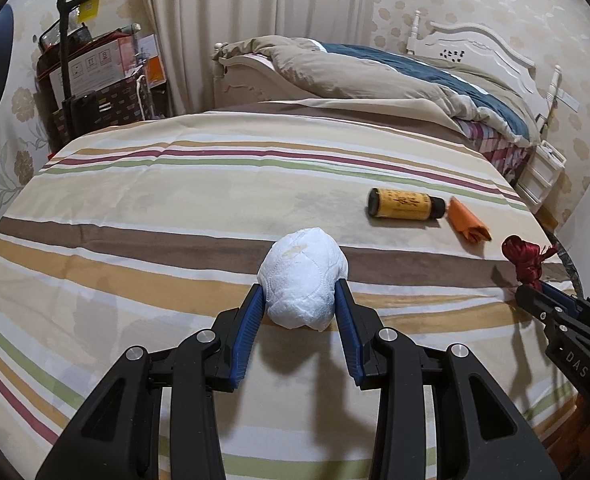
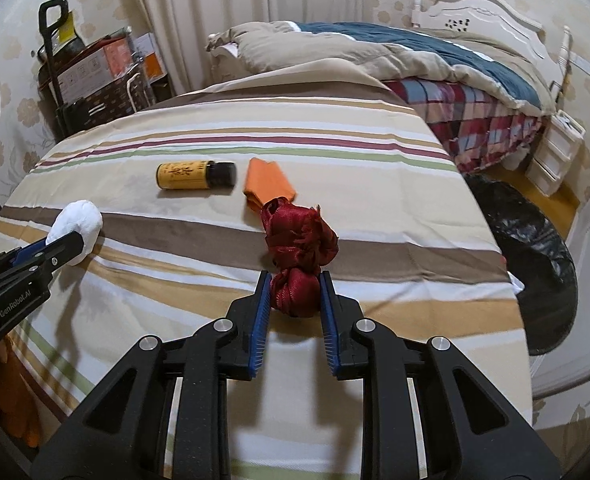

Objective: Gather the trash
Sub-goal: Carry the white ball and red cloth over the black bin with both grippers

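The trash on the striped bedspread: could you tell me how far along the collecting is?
Nothing looks binned yet. In hand: the left tool grips the white wad, the right tool the red ribbon bundle. Left lying: the yellow bottle and orange paper. The black bag waits beside the bed.

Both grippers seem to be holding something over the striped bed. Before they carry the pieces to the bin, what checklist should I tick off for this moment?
1. Left gripper closed on the white wad: ok, both pads press its sides.
2. Right gripper closed on the red ribbon bundle: ok.
3. Wad lifted off the bedspread: cannot tell.
4. Black bin bag reachable: ok, open on the floor beside the bed's right edge.
5. Trash left on the bed: not ok, the yellow bottle and orange paper still lie there.
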The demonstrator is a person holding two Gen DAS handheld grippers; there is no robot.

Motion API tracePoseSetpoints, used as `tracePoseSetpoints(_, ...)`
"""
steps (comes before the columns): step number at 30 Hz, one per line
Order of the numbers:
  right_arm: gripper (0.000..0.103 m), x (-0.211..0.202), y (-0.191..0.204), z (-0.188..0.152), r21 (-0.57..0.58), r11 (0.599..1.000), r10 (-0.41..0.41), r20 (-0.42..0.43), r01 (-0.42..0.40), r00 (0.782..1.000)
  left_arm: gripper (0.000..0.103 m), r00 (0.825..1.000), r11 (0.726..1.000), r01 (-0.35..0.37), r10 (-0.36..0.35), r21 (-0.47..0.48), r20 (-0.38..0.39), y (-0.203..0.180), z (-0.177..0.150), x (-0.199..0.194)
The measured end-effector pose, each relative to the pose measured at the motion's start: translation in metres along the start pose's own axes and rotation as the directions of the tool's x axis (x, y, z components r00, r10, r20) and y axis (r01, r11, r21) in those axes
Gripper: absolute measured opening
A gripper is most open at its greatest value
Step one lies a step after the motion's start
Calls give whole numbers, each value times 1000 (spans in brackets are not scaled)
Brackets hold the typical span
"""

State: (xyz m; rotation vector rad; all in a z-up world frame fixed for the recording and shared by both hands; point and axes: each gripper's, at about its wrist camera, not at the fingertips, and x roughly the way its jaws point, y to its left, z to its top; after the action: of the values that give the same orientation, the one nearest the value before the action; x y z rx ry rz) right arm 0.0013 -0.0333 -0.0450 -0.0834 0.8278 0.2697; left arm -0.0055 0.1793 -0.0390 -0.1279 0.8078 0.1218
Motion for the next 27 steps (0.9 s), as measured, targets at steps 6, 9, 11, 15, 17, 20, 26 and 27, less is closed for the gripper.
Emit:
tracePoseSetpoints(6,23,-4,-18,-5,40,999,-16,5,16,1000,39,1000,999,25,-25,24,2,-16,-1,-1)
tracePoseSetpoints(9,23,-8,-29,-7,60,998,-26,14,25,1000,39,999,998,47,-47,43,11,-28,-1,-3)
tracePoseSetpoints(11,23,-10,-35,-7,70,997,-33,19,32,999,39,998,997,58,-59,58,16,-38,0,-4)
tracePoseSetpoints(15,23,-12,-47,-8,97,994,-43,26,40,999,38,996,991,82,-85,102,24,-60,1,-6)
tracePoseSetpoints(17,23,-13,-54,-9,111,993,-48,28,45,998,38,995,988,94,-98,119,26,-70,2,-6)
tracePoseSetpoints(20,23,-15,-64,-9,131,990,-58,34,53,998,38,992,983,114,-119,141,29,-85,5,-7)
tracePoseSetpoints(26,23,-20,-90,-8,175,981,-88,46,79,995,38,985,969,156,-167,191,40,-119,15,-8)
tracePoseSetpoints(27,23,-21,-97,-8,186,979,-98,48,88,994,38,984,967,162,-174,198,41,-123,16,-8)
